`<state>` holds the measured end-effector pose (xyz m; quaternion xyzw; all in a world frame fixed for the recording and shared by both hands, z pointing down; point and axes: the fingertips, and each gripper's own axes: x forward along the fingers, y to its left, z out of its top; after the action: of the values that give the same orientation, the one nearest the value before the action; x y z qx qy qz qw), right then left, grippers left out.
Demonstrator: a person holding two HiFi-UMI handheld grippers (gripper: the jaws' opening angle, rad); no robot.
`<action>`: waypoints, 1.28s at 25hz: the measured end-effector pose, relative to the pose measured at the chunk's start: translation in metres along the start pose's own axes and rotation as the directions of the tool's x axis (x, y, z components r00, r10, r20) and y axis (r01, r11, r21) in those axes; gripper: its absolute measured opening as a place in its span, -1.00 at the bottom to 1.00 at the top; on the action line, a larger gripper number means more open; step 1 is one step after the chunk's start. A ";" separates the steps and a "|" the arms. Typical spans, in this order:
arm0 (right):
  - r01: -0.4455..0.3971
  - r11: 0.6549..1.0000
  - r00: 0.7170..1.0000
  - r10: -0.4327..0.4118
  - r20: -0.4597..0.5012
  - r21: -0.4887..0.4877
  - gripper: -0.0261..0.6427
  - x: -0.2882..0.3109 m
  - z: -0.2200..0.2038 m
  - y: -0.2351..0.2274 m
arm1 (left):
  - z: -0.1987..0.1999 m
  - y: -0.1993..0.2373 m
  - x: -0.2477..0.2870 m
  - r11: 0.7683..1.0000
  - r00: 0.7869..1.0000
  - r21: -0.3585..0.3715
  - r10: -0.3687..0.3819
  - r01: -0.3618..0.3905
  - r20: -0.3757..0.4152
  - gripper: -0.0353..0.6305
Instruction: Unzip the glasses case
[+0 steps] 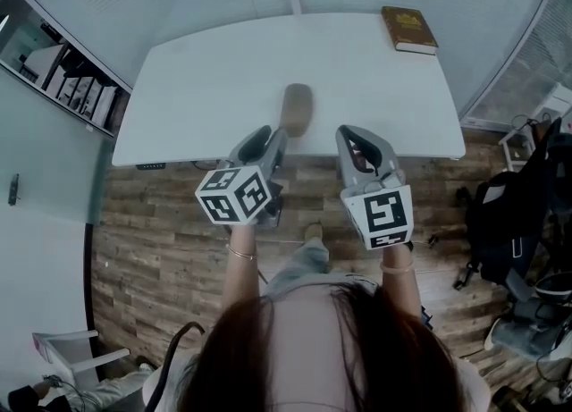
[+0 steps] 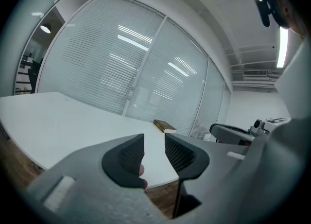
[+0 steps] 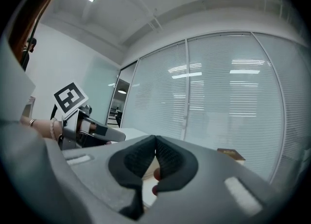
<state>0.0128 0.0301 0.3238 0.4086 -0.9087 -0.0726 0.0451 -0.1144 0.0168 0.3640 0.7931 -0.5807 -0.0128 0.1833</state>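
A tan glasses case (image 1: pixel 298 108) lies on the white table (image 1: pixel 206 88), close to its near edge. Just short of that edge, my left gripper (image 1: pixel 272 139) points at the case from the near left; its jaws stand apart with nothing between them (image 2: pixel 154 144). To the case's right, my right gripper (image 1: pixel 352 139) hovers over the table edge, jaws closed tip to tip on nothing (image 3: pixel 155 143). Neither gripper touches the case, and neither gripper view shows it. Each gripper appears in the other's view: the right gripper (image 2: pixel 233 133) and the left gripper (image 3: pixel 85 129).
A brown book (image 1: pixel 409 29) lies at the table's far right corner, also visible as the book (image 2: pixel 164 126) and the book (image 3: pixel 232 154). Glass walls with blinds stand behind the table. Shelves (image 1: pixel 63 75) are at the left, dark bags (image 1: pixel 514 214) on the wooden floor at the right.
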 end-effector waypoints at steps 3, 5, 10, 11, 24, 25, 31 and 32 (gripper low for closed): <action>-0.001 1.000 1.000 0.001 -0.012 -0.031 -0.91 0.016 0.000 -0.002 | 0.001 0.017 0.012 0.999 1.000 -0.032 -0.006 0.005 -0.016 -0.50; -0.005 0.999 1.000 0.005 -0.013 -0.036 -0.91 0.026 0.000 -0.002 | 0.000 0.027 0.021 0.999 0.999 -0.047 -0.016 0.014 -0.037 -0.49; 0.013 0.998 0.999 -0.015 -0.030 -0.064 -0.91 0.052 -0.002 -0.010 | -0.007 0.050 0.050 0.997 0.994 -0.075 -0.041 0.034 -0.100 -0.41; 0.016 0.997 0.999 -0.019 -0.037 -0.070 -0.91 0.057 -0.003 -0.011 | -0.008 0.054 0.055 0.996 0.993 -0.081 -0.046 0.037 -0.108 -0.41; 0.078 0.994 0.994 -0.084 -0.076 -0.076 -0.91 0.113 -0.004 -0.036 | -0.043 0.090 0.124 0.966 0.934 -0.224 -0.196 0.131 -0.297 -0.30; 0.088 0.993 0.993 -0.093 -0.077 -0.074 -0.91 0.115 -0.004 -0.039 | -0.046 0.092 0.127 0.963 0.927 -0.232 -0.207 0.137 -0.312 -0.29; 0.129 0.990 0.986 -0.135 -0.101 -0.063 -0.91 0.121 -0.014 -0.050 | -0.057 0.107 0.151 0.957 0.907 -0.265 -0.212 0.117 -0.365 -0.23; 0.134 0.989 0.984 -0.140 -0.109 -0.061 -0.91 0.122 -0.018 -0.053 | -0.061 0.108 0.155 0.954 0.901 -0.278 -0.217 0.114 -0.375 -0.23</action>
<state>-0.0266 -0.0975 0.3353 0.4722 -0.8722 -0.0764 0.1024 -0.1490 -0.1379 0.4837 0.7962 -0.4543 0.0617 0.3949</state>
